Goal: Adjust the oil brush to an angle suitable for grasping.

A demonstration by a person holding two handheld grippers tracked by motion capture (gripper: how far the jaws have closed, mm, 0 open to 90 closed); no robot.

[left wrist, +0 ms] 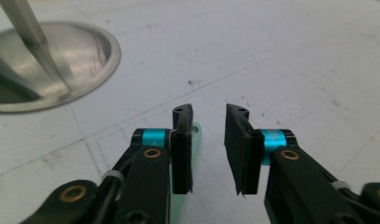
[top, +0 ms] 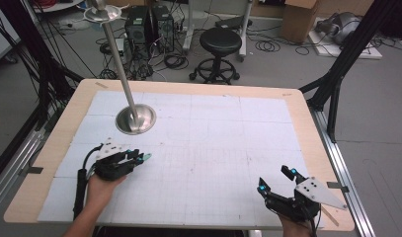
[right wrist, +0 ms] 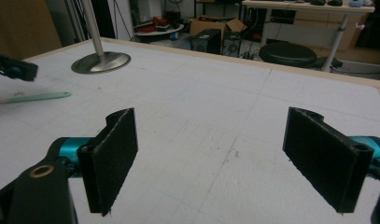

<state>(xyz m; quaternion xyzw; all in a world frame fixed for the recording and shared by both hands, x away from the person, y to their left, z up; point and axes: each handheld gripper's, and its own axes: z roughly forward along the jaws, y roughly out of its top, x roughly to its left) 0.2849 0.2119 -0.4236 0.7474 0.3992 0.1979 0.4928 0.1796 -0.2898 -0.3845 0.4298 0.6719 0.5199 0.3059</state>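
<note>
A thin mint-green stick lies flat on the white gridded mat. My left gripper hovers low over it at the table's left, open with a narrow gap and nothing between the jaws. In the left gripper view the green stick passes under the left jaw, so most of it is hidden. My right gripper sits near the front right corner, wide open and empty. From the right gripper view the green stick shows far off to the left on the mat.
A round metal stand base with a tall tilted pole stands just behind the left gripper. The wooden table edge frames the mat. A black stool and computer towers sit on the floor beyond.
</note>
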